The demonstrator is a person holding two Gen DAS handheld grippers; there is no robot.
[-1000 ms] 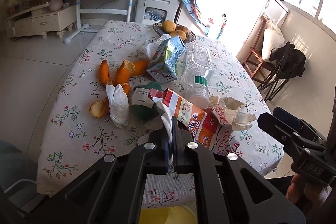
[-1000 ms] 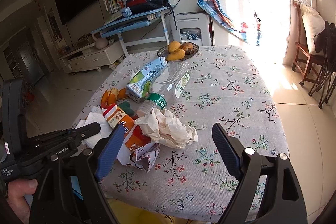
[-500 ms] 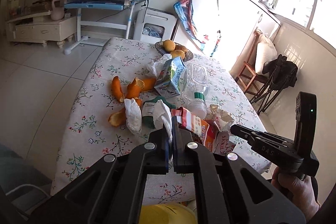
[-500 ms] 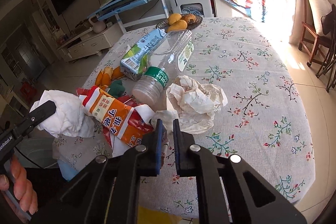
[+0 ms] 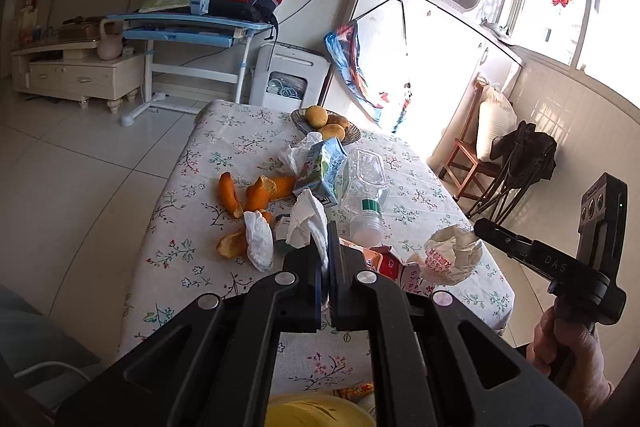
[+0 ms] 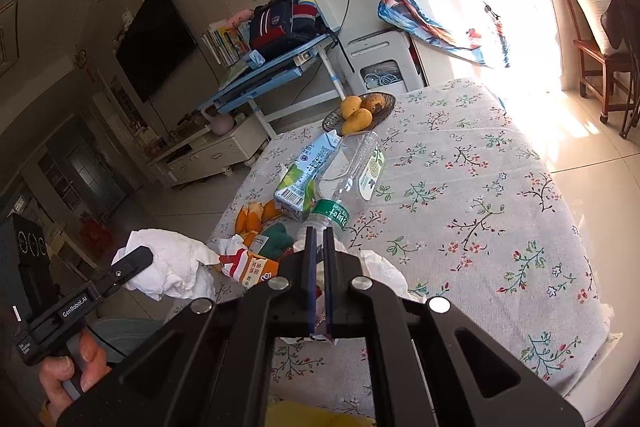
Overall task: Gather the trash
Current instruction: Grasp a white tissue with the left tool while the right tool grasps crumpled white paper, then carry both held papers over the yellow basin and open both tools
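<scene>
Currently left gripper (image 5: 325, 259) jaws clench a soft, light tissue (image 5: 306, 223); right gripper (image 6: 318, 267) jaws clench crumpled paper (image 5: 452, 259), pinched by one fold above the counter (image 6: 480, 195).

Two black handheld grippers, matte plastic throughout.

Left gripper (image 5: 325, 259): angular black linkage arms with cut-out windows, four round silver pivot screws in a row, blue pads lining the inner faces of the fingers. Seen side-on from the right wrist view as a slim black finger with one small screw, white "GenRobot.AI" lettering on the body, a white label further back, too small to read. Right gripper (image 6: 318, 251): same black frame, same silver screws, blue pad edges. From the left wrist view, "DAS" embossed on its side, boxy black housing above with three round ports, possibly lenses, and a tiny green light.
</scene>
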